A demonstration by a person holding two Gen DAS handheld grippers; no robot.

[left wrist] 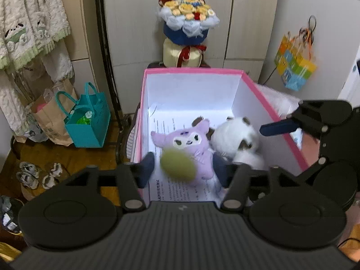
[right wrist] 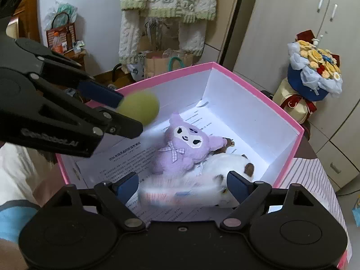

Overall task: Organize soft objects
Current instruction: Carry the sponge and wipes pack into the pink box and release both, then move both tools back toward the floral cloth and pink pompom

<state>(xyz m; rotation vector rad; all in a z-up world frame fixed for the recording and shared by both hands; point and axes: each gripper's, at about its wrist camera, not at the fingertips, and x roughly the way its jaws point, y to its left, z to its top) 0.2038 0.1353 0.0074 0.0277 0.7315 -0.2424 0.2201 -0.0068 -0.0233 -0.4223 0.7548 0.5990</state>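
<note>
A pink box (left wrist: 270,103) with a white inside holds a purple plush (left wrist: 198,141) and a white plush (left wrist: 236,139) lying on printed paper. My left gripper (left wrist: 183,171) is open over the box's near end. A blurred green ball (left wrist: 178,165) hangs loose between its fingers, touching neither; the ball (right wrist: 140,106) also shows just off that gripper's tips. My right gripper (right wrist: 182,187) stands open above the white plush (right wrist: 231,164). A blurred white and pink fluffy thing (right wrist: 175,194) lies between its fingers, and the pads do not visibly press on it.
A flower bouquet (left wrist: 187,20) stands behind the box against pale cupboards. On the floor to the left are a teal bag (left wrist: 87,121), a paper bag (left wrist: 49,117) and slippers (left wrist: 38,175). Fluffy clothing (left wrist: 29,22) hangs at the left. A striped cloth (right wrist: 315,180) lies under the box.
</note>
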